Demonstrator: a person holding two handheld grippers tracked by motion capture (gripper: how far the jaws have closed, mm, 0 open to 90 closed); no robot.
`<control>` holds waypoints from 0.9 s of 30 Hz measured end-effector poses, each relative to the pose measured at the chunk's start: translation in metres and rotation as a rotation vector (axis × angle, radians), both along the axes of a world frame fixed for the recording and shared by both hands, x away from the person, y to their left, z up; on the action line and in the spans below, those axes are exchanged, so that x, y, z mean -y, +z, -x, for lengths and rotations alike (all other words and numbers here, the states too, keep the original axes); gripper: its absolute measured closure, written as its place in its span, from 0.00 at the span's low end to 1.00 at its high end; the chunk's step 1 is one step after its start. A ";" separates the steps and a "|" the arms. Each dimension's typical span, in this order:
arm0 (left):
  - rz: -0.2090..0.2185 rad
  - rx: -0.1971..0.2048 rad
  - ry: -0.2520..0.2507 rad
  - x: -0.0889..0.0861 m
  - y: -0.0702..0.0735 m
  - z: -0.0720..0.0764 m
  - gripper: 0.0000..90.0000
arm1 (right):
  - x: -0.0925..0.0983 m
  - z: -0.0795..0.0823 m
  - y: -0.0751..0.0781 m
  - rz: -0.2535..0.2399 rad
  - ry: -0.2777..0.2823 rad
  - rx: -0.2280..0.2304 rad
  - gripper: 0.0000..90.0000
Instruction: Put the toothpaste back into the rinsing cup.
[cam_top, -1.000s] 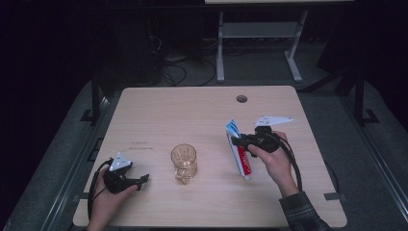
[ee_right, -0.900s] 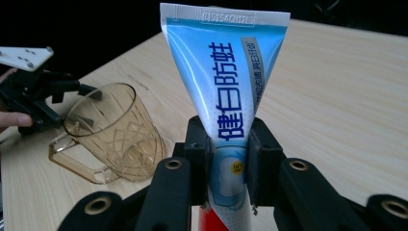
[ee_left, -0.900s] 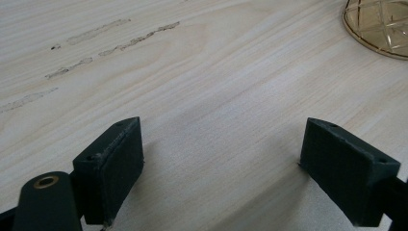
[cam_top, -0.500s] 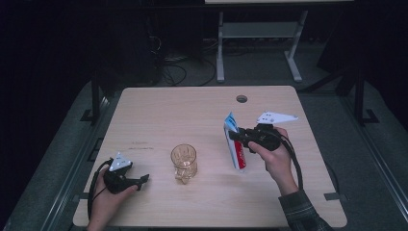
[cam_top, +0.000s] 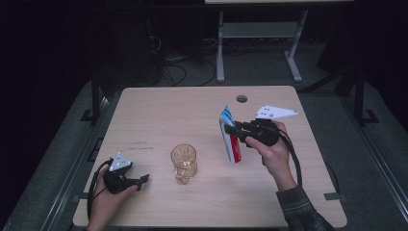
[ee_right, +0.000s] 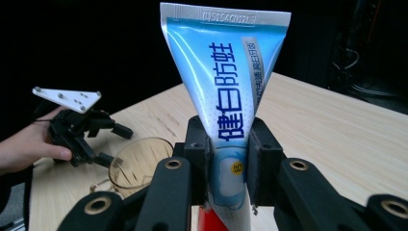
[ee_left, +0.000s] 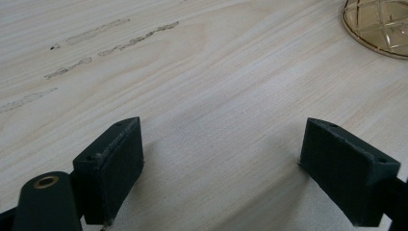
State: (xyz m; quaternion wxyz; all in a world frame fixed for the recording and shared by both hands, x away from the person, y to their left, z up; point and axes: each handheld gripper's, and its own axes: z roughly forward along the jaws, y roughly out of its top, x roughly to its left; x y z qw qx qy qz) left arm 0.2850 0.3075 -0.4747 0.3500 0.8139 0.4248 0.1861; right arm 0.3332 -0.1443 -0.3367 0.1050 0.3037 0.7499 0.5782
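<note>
A blue and white toothpaste tube [cam_top: 229,136] with a red cap end hangs above the table, crimped end up. My right gripper [cam_top: 233,130] is shut on its middle; in the right gripper view both pads press the tube [ee_right: 230,106]. An amber patterned glass mug [cam_top: 184,162] stands upright near the table's middle, left of the tube, and is seen as the mug [ee_right: 136,165] and the mug [ee_left: 377,25]. My left gripper [cam_top: 143,180] rests on the table at the front left, open, with bare wood between its fingers [ee_left: 111,168].
The light wooden table [cam_top: 192,110] has a round cable hole [cam_top: 241,99] at its far edge. Faint pencil-like marks [ee_left: 103,38] lie ahead of the left gripper. A metal stand [cam_top: 255,43] and cables are on the dark floor beyond.
My right gripper has risen with the toothpaste tube, which has swung more upright above the table. The left hand and the mug have stayed put.
</note>
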 end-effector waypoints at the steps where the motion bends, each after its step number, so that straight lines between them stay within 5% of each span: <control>1: 0.000 0.000 0.000 0.000 0.000 0.000 0.16 | -0.001 0.000 0.001 -0.003 0.002 0.003 0.82; 27: -0.001 -0.002 -0.004 0.000 0.000 0.000 0.16 | -0.039 -0.005 0.033 -0.041 0.078 0.074 0.81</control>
